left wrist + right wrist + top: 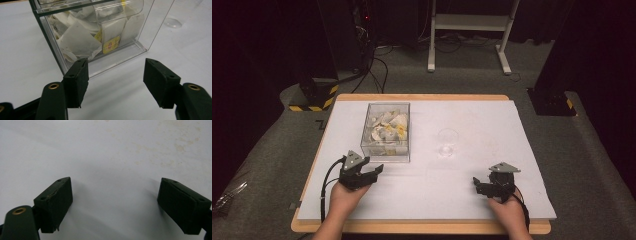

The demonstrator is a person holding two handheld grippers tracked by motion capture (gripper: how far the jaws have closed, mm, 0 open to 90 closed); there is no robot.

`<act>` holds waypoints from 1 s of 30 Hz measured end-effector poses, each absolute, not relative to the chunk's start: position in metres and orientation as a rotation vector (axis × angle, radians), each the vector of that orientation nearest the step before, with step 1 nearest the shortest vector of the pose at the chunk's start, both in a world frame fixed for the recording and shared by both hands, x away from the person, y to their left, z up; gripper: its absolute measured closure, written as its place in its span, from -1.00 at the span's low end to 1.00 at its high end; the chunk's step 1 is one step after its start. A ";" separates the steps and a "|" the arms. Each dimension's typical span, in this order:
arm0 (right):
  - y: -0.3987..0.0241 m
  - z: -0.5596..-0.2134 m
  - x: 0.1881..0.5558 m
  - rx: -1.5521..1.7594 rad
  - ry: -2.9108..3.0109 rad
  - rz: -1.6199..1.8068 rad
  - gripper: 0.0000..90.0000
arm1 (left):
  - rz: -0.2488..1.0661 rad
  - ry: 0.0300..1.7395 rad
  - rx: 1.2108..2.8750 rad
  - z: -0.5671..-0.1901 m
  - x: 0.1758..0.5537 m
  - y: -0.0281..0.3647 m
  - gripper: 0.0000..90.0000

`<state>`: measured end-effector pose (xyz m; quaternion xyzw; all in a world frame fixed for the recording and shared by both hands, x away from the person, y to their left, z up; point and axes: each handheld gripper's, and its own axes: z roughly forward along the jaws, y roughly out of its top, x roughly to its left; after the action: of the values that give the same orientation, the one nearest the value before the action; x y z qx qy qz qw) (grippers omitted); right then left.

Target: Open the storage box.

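A clear plastic box (388,132) holding several white tea bags stands on the white table top, left of centre. In the left gripper view the box (95,32) sits just beyond my jaws, with a yellow-tagged tea bag (111,44) against its near wall. My left gripper (371,171) is open and empty, just in front of the box's near left corner; my left gripper (116,83) has nothing between its pads. A clear glass cup (447,142) stands right of the box. My right gripper (477,185) rests open near the front right; my right gripper (115,205) has bare table between its pads.
The white sheet (492,165) lies on a wooden board on a grey floor. A white frame stand (469,30) and dark equipment with yellow-black striped bases (314,95) stand beyond the table. The cup's base (172,22) lies past the box's right wall.
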<state>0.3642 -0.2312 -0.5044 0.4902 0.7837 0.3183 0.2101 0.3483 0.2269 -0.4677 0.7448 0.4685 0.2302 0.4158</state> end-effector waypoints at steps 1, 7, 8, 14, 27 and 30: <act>-0.231 -0.504 0.364 1.363 2.179 0.885 -0.71 | 0.574 1.180 1.862 -0.468 0.349 0.226 -0.21; -0.231 -0.504 0.364 1.363 2.179 0.885 -0.71 | 0.578 1.177 1.860 -0.467 0.354 0.222 -0.24; -0.231 -0.504 0.364 1.363 2.180 0.885 -0.71 | 0.578 1.174 1.859 -0.466 0.355 0.222 -0.24; -0.231 -0.504 0.364 1.364 2.180 0.885 -0.71 | 0.594 1.157 1.872 -0.464 0.359 0.217 -0.28; -0.231 -0.504 0.364 1.363 2.179 0.885 -0.71 | 0.626 1.162 1.886 -0.464 0.368 0.210 -0.31; -0.231 -0.504 0.364 1.363 2.179 0.885 -0.71 | 0.629 1.162 1.872 -0.462 0.369 0.209 -0.31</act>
<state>0.3642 -0.2311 -0.5043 0.4902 0.7837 0.3183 0.2101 0.3693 0.2094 -0.4624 0.7443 0.4619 0.2501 0.4124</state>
